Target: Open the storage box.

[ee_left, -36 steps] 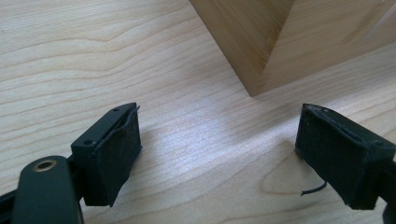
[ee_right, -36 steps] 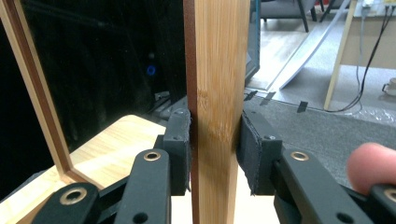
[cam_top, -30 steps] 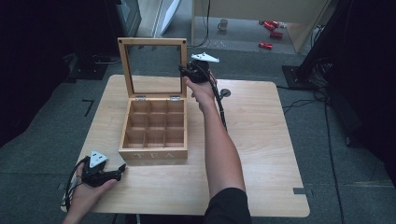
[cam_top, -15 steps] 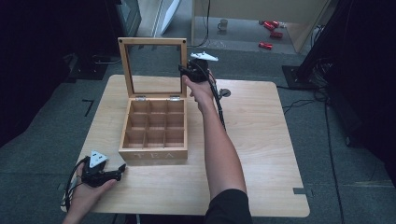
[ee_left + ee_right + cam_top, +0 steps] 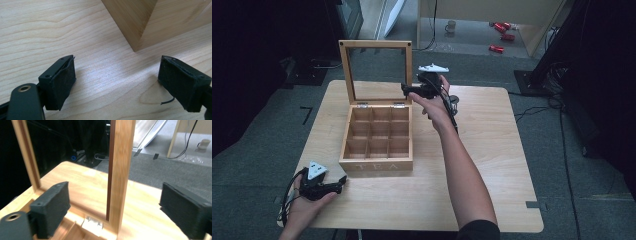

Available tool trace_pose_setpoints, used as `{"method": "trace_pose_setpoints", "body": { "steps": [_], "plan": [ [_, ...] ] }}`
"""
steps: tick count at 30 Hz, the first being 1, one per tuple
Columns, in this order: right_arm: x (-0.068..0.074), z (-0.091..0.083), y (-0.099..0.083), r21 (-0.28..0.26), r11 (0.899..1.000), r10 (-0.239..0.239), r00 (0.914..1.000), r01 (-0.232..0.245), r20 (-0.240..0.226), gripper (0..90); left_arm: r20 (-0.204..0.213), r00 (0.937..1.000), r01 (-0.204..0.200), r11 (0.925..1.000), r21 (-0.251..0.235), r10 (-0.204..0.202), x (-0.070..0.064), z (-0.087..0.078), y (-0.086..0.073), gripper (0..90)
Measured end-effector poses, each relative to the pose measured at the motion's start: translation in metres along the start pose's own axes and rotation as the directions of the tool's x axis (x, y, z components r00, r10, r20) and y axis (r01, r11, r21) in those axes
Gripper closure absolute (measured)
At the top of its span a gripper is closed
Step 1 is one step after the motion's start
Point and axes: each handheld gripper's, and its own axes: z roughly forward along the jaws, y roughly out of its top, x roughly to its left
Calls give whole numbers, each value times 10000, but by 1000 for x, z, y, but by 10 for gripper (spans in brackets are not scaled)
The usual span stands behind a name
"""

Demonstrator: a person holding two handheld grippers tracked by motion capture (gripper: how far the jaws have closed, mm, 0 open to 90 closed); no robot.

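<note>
The worktop (image 5: 492,165) carries a wooden tea box (image 5: 377,145) with nine bare compartments, its glass-paned lid (image 5: 376,70) standing upright on the hinges at the far side. We judge the step in hand to be taking hold of that lid's right frame rail, whether to close it or steady it, and to do it well we should centre the rail between the pads, close squarely on the wood rather than the glass, and swing the lid along its hinge arc rather than pulling sideways. Our right tool (image 5: 416,90) is released, jaws spread wide, and the rail (image 5: 120,175) rises between them, touching neither. Our left tool (image 5: 337,186) lies low on the worktop, also released, with the box's near left corner (image 5: 136,27) just ahead of its jaws.
</note>
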Motion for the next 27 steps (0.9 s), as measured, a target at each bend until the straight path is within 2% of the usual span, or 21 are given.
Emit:
{"method": "trace_pose_setpoints", "body": {
  "steps": [3,6,11,12,13,16,17,21,22,23,27],
  "plan": [
    [-3,-13,-9,42,9998,218,9996,-217,-197,40,-1,10000,-1,10000,0,1,0,0,0,147],
    [-7,-29,-21,149,9999,60,10000,-59,-69,18,8,10000,15,10000,5,-15,0,0,0,147],
    [-12,-45,-31,167,9997,-171,9998,169,64,12,-2,10000,11,10000,-2,-11,0,0,0,147],
    [-16,-54,-36,156,9996,-223,9997,221,118,12,-3,10000,4,10000,1,-4,0,0,0,147],
    [-16,-54,-36,156,9996,-223,9997,221,118,12,-3,10000,5,10000,1,-5,0,0,0,147],
    [-25,-70,-46,139,9995,-289,9992,285,292,11,-9,10000,-4,10000,1,4,0,0,0,147],
    [-25,-70,-46,139,9995,-289,9992,285,292,11,-9,10000,-7,10000,2,7,0,0,0,147],
    [-35,-88,-58,119,9998,-185,9991,180,388,11,-8,10000,-3,10000,1,3,0,0,0,147],
    [-40,-97,-64,120,9998,-155,9988,149,461,12,-7,10000,-3,10000,-1,3,0,0,0,147],
    [-40,-97,-64,120,9998,-155,9988,149,461,12,-7,10000,-3,10000,-1,3,0,0,0,147],
    [-51,-115,-77,41,10000,-36,9985,34,553,12,-7,10000,-7,10000,11,7,0,0,0,147]
  ]
}}
